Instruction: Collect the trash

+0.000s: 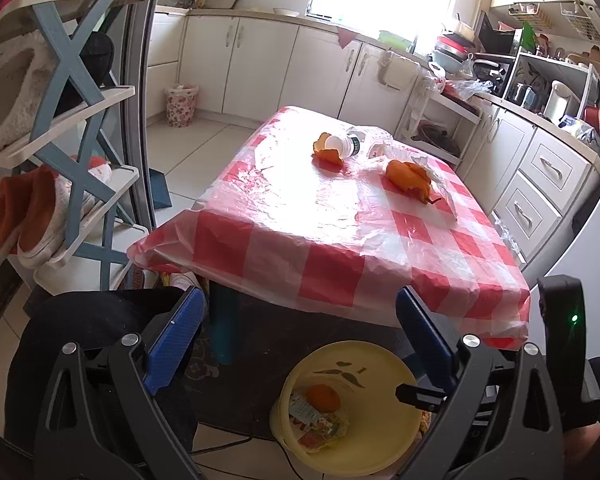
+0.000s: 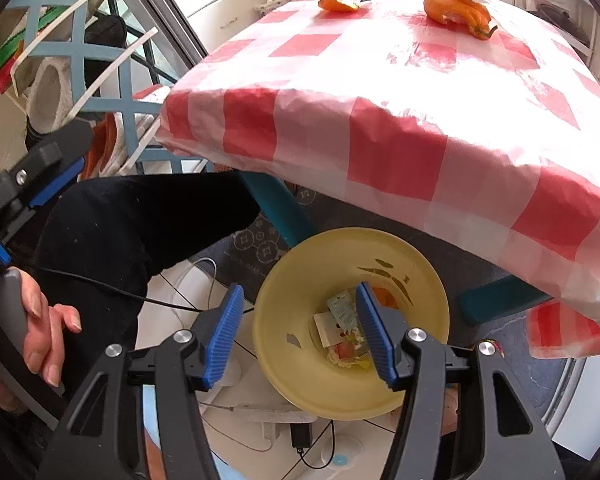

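Note:
A yellow bin (image 1: 380, 432) stands on the floor by the table's near edge; it also shows in the right wrist view (image 2: 292, 304). It holds an orange peel (image 1: 322, 397) and wrappers (image 2: 340, 316). On the red-checked table (image 1: 300, 248) lie an orange peel (image 1: 327, 151) beside a tipped white bottle (image 1: 342, 145), a second orange peel (image 1: 410, 178) on a plastic wrapper, and a small packet (image 1: 378, 148). My left gripper (image 1: 300, 336) is open and empty above the floor and bin. My right gripper (image 2: 300, 328) is open and empty above the bin's mouth.
A shoe rack (image 1: 80, 128) with slippers stands at the left. Kitchen cabinets (image 1: 260, 64) and a cluttered counter (image 1: 540, 80) line the far and right sides. A flowered bin (image 1: 181, 105) stands far back. Cables and a power strip (image 2: 276, 412) lie on the floor.

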Demonstrator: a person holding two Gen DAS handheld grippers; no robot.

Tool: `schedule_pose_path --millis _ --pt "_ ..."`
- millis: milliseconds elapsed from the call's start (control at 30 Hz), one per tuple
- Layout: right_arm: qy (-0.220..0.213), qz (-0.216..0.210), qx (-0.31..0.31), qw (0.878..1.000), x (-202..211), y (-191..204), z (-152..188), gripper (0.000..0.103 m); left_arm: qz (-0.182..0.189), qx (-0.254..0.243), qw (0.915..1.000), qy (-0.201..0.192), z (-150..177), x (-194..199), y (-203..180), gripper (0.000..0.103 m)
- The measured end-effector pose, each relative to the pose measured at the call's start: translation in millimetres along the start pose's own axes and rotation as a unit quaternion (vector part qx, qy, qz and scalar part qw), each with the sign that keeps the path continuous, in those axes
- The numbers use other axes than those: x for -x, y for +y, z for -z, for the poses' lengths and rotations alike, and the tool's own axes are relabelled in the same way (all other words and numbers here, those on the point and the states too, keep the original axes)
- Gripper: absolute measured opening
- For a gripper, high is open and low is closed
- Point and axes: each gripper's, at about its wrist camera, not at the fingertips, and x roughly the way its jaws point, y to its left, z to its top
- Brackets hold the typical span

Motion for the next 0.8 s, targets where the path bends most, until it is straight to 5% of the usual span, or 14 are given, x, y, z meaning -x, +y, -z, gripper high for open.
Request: schedule_pose_path --millis 800 --pt "-0.029 -0.014 -0.019 0.999 12.3 -4.1 -2.0 0.058 -0.003 -0.005 1.0000 -0.005 -0.8 3.1 0.0 0.092"
